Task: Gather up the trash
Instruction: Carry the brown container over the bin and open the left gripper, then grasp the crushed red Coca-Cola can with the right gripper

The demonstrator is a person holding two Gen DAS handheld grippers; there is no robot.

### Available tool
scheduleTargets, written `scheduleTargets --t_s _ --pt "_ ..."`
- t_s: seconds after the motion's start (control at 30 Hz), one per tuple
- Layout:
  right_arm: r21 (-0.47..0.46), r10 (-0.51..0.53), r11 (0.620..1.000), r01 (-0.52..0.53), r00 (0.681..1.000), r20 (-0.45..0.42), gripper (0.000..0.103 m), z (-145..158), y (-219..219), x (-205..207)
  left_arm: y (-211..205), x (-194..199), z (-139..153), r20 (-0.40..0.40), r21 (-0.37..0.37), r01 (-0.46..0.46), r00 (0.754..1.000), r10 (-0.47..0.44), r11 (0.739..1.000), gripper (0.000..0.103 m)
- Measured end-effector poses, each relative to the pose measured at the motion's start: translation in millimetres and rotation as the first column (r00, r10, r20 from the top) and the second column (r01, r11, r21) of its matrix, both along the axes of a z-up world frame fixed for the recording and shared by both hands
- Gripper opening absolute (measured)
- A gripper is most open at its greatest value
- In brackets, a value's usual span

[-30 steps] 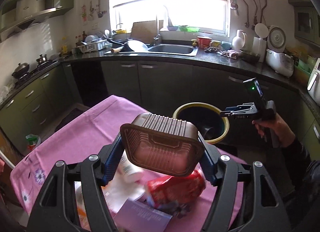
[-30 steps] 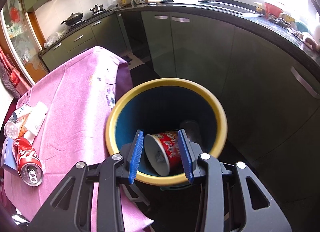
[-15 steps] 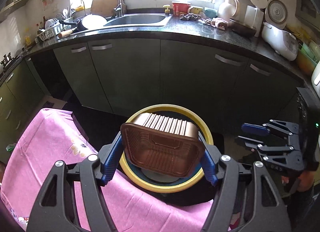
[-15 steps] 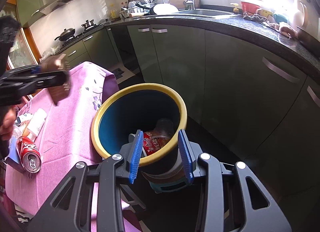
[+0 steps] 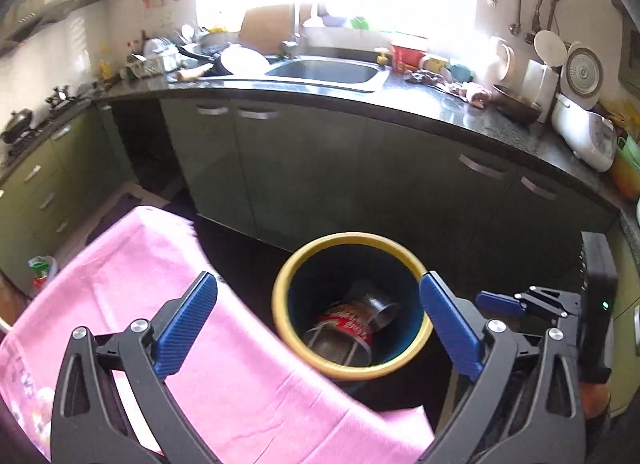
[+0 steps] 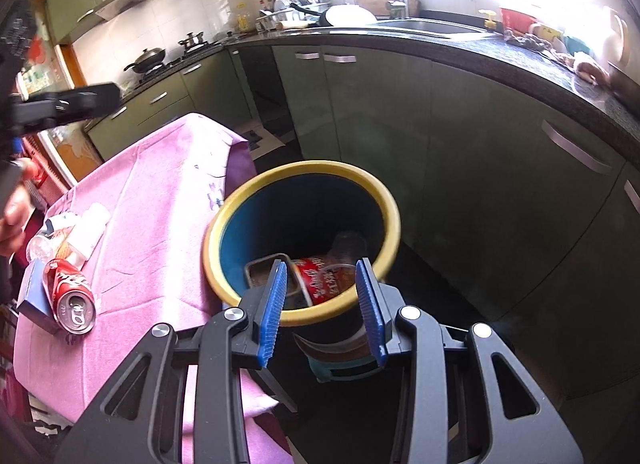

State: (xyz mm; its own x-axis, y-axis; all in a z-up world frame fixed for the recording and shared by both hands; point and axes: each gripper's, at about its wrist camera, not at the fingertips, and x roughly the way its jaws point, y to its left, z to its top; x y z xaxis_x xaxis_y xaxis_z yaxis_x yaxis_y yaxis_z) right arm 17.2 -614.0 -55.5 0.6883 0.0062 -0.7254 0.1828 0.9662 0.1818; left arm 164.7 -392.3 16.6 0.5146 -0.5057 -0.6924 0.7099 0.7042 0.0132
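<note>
the bottom of the bin [image 5: 352,370] is dim and partly hidden by its own yellow rim, so the trash inside shows only in pieces. in the left wrist view a red printed cup [image 5: 347,326] lies on its side with a clear plastic cup [image 5: 374,302] behind it, and the brown tray [image 5: 338,346] sits low in front, blurred and half under the rim. in the right wrist view the same tray [image 6: 262,270] is cut by the near rim and by the left blue pad, and the red cup [image 6: 324,278] lies between the pads in the picture, well below them. the bin's base is hidden behind the fingers.

the left gripper [image 5: 318,328] is released, its blue fingers [image 5: 186,324] spread wide and empty, framing the bin from above. the right gripper [image 6: 322,306] is also released and holds nothing, with a moderate gap between its pads; in the left view it [image 5: 504,302] shows side-on at the right edge, partly cut off.

the bin [image 6: 394,220] stands on the dark floor just beside the corner of the worktop under a pink cloth [image 6: 160,192]. on that cloth, at the left edge of the right view, lie a red soda can [image 6: 70,294] on its side over a blue packet [image 6: 34,296], and pale crumpled wrappers [image 6: 76,230] whose make-up is hard to tell. the left device [image 6: 60,104] shows there only as a dark blur with a hand [image 6: 14,216] below it.
</note>
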Motion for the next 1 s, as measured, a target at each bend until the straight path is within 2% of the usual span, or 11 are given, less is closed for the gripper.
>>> scheduleTargets --t_s 0.13,0.2,0.27,0.4,0.57,0.67,0.7,0.77,0.83,0.93,1.0 --pt "-0.003 0.076 0.997 -0.076 0.997 0.003 0.036 5 32 16 77 -33 23 0.126 -0.132 -0.078 0.987 0.095 0.988 0.097" --pt "-0.003 0.122 0.993 -0.122 0.993 -0.003 0.036 7 51 27 122 -47 32 0.161 -0.209 -0.155 0.968 0.190 0.965 0.097" --pt "0.010 0.181 0.984 -0.180 0.984 -0.009 0.037 8 73 39 166 -55 37 0.141 -0.271 -0.249 0.945 0.294 0.930 0.097" --pt "0.052 0.301 0.953 -0.299 0.953 -0.039 0.036 8 119 66 240 -62 35 0.098 -0.264 -0.436 0.875 0.474 0.860 0.096" --pt "0.089 0.429 0.902 -0.422 0.900 -0.081 0.037 14 178 104 308 -74 17 0.127 -0.216 -0.582 0.779 0.614 0.784 0.096" --pt "0.126 0.540 0.840 -0.528 0.836 -0.098 0.038 19 215 116 337 -79 7 0.117 -0.206 -0.627 0.747 0.655 0.752 0.096" --pt "0.135 0.589 0.807 -0.575 0.802 -0.100 0.041 22 227 118 347 -82 4 0.107 -0.205 -0.633 0.743 0.660 0.746 0.096" --pt "0.125 0.672 0.740 -0.661 0.733 -0.106 0.057 25 248 113 361 -83 -2 0.080 -0.208 -0.636 0.746 0.661 0.743 0.097" --pt "0.055 0.734 0.676 -0.735 0.664 -0.142 0.067 25 268 105 373 -84 -8 0.066 -0.207 -0.634 0.750 0.658 0.745 0.096" --pt "-0.030 0.789 0.579 -0.815 0.569 -0.232 0.071 19 293 91 379 -88 -14 0.070 -0.208 -0.629 0.754 0.653 0.749 0.096" --pt "-0.096 0.797 0.529 -0.843 0.532 -0.285 0.078 15 305 84 379 -91 -17 0.077 -0.205 -0.626 0.756 0.650 0.753 0.097"
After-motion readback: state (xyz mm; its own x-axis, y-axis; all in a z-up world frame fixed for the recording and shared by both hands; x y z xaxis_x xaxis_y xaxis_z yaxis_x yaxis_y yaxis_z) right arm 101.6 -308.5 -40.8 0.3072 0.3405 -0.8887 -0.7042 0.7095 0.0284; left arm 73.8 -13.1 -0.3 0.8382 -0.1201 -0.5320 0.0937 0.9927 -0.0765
